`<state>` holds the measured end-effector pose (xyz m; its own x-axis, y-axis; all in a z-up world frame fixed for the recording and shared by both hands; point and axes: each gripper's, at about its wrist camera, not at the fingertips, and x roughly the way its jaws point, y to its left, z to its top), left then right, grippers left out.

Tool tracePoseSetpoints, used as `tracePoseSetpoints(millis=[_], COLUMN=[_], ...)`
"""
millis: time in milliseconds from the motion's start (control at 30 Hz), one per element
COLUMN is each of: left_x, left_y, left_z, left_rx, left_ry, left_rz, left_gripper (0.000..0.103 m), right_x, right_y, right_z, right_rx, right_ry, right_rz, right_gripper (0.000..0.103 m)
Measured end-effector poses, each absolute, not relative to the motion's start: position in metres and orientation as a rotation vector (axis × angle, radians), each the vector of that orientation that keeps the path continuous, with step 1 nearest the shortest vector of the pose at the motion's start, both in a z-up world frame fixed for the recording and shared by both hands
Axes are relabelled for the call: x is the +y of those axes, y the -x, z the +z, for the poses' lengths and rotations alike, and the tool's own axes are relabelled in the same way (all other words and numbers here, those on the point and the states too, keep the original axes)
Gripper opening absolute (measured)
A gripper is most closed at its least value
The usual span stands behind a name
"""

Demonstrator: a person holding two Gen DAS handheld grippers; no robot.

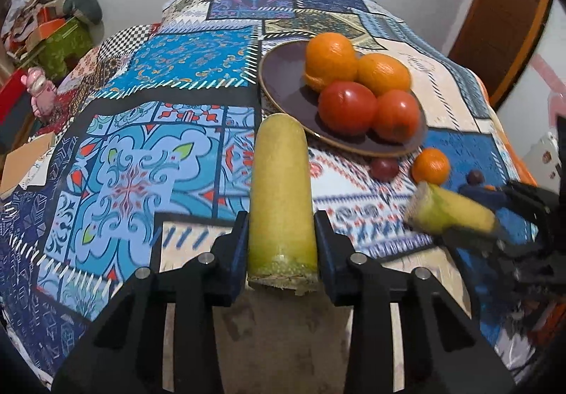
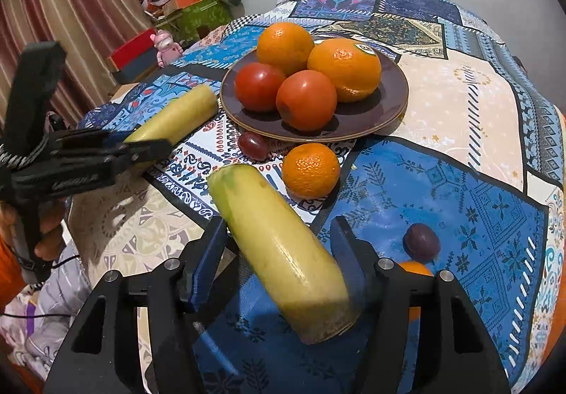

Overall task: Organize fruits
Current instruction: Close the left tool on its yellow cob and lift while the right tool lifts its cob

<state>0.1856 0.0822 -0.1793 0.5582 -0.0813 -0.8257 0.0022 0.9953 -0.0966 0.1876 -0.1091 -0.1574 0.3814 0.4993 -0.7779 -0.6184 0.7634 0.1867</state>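
Observation:
My left gripper (image 1: 281, 227) is shut on a yellow-green fruit piece (image 1: 281, 196) that points toward the dark plate (image 1: 283, 75). The plate holds two oranges (image 1: 330, 56) and two red tomatoes (image 1: 346, 107). My right gripper (image 2: 279, 242) is shut on a second yellow-green piece (image 2: 279, 245), held tilted above the cloth. A small orange (image 2: 310, 169) and a red grape (image 2: 252, 145) lie in front of the plate (image 2: 389, 111). A dark grape (image 2: 421, 241) and another orange (image 2: 414, 268), partly hidden, lie by the right finger. The right gripper (image 1: 495, 231) shows in the left wrist view, and the left gripper (image 2: 148, 143) in the right wrist view.
A patterned patchwork cloth (image 1: 141, 146) covers the table. Past its left edge stand a pink toy (image 2: 166, 45), a red box (image 2: 134, 54) and a pile of boxes and fabric (image 2: 191, 1). A striped curtain (image 2: 70, 5) hangs at the far left.

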Motion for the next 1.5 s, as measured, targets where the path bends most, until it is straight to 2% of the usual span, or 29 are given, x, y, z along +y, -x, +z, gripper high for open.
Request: tracePoseSetpoints(millis=[67,333,533,600,800,1033,1500], left_x=[0.079,0.075,0.074,0.074,0.072,0.065,0.063], left_y=[-0.176,-0.141,-0.149,-0.154,-0.167,-0.171,-0.169], left_z=[-0.177,-0.169,-0.172,-0.174,-0.183,-0.186,-0.155], left_rx=[0.971,0.970,0.987,0.985,0.960,0.931,0.876], left_ry=[0.070,0.066,0.062,0.070,0.076,0.034,0.081], left_rz=[-0.063,-0.119,-0.121,-0.121,-0.111,-0.098,-0.120], left_gripper=[0.036,0.036,0.036,0.036,0.036,0.036,0.036], right_x=[-0.107,-0.105,-0.098,-0.096,-0.094,-0.094,-0.099], right_y=[-0.187,-0.187,-0.180,-0.178,-0.185,-0.185,-0.178], right_z=[-0.156,-0.153,-0.149,-0.149,-0.162,-0.164,-0.131], right_rx=[0.939,0.967,0.957,0.955,1.001,0.969,0.864], right_ry=[0.147,0.107,0.145,0.162,0.164,0.106,0.051], right_rz=[0.711,0.675,0.660,0.667,0.679,0.696,0.709], right_gripper=[0.049,0.040,0.039,0.042,0.043,0.037,0.036])
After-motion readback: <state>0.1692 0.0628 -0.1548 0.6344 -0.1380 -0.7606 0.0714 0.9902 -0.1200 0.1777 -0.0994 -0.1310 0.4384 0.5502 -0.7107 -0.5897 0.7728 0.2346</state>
